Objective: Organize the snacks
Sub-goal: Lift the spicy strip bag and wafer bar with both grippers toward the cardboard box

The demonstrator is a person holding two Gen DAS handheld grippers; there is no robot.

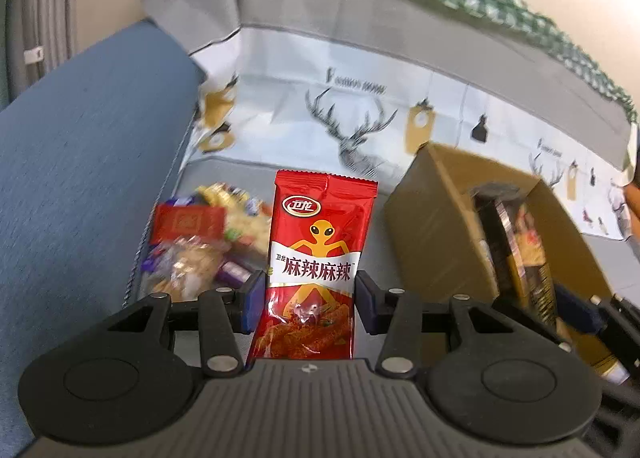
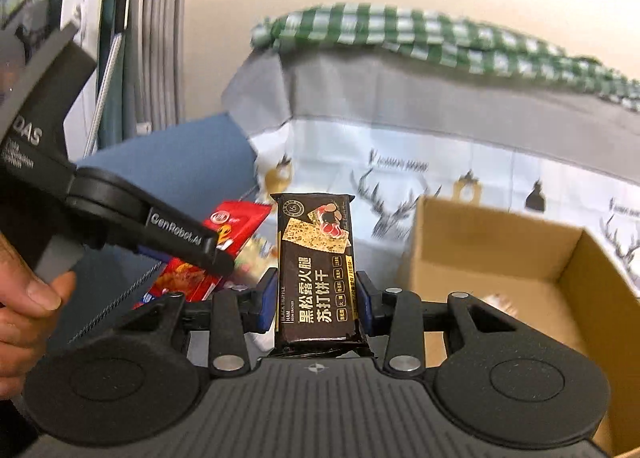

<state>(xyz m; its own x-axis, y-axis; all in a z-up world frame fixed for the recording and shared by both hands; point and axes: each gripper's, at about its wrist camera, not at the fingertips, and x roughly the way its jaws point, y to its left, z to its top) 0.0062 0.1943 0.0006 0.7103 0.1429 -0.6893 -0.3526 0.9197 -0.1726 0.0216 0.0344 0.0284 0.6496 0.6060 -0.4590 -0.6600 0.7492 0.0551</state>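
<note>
Your left gripper (image 1: pixel 310 298) has its fingers (image 1: pixel 253 300) clamped on a red snack packet (image 1: pixel 318 270), upright, printed 卫龙 and 麻辣麻辣 over an orange alien figure. Behind it to the left lies a pile of mixed snacks (image 1: pixel 204 242); to the right stands a cardboard box (image 1: pixel 440 226), its opening tipped toward you

From your right wrist, your right gripper (image 2: pixel 316 300) grips a dark cracker pack (image 2: pixel 316 270) reading BLACK TRUFFLE HAM and 黑松露火腿苏打饼干, held upright just left of the box (image 2: pixel 500 254). Beside it, "GenRobot.AI" marks the left gripper's finger (image 2: pixel 180 236)
</note>
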